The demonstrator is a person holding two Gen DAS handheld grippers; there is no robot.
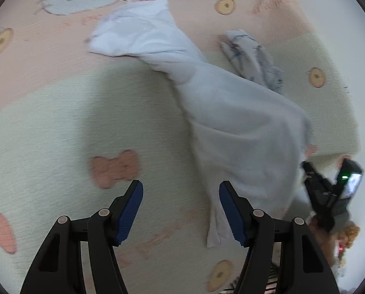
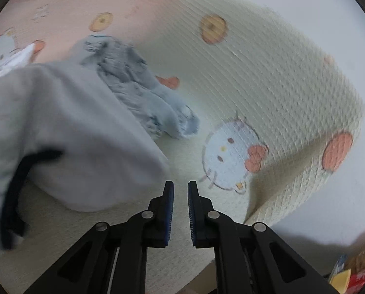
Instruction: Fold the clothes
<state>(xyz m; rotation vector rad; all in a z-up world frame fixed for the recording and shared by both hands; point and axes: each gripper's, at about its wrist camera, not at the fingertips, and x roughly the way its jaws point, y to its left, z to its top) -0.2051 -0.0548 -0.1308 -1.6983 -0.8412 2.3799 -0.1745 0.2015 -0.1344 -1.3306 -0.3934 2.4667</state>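
Note:
A long white garment point(image 1: 231, 127) lies twisted across the patterned bed cover, running from the far pink band down to the near right. My left gripper point(image 1: 181, 210) hovers open and empty above the cover, its right finger beside the garment's near end. The garment also fills the left of the right wrist view point(image 2: 72, 127), lifted and blurred. My right gripper point(image 2: 180, 210) has its jaws nearly closed with a narrow gap and nothing between them; it also shows in the left wrist view point(image 1: 329, 186) at the garment's right edge. A crumpled grey-blue garment point(image 2: 138, 90) lies beyond.
The bed cover point(image 1: 60, 122) is cream and pink with cat faces, bows and round biscuits. Its right edge point(image 2: 305, 183) drops off to a pale floor. Small colourful items point(image 2: 349, 274) sit on the floor at the lower right.

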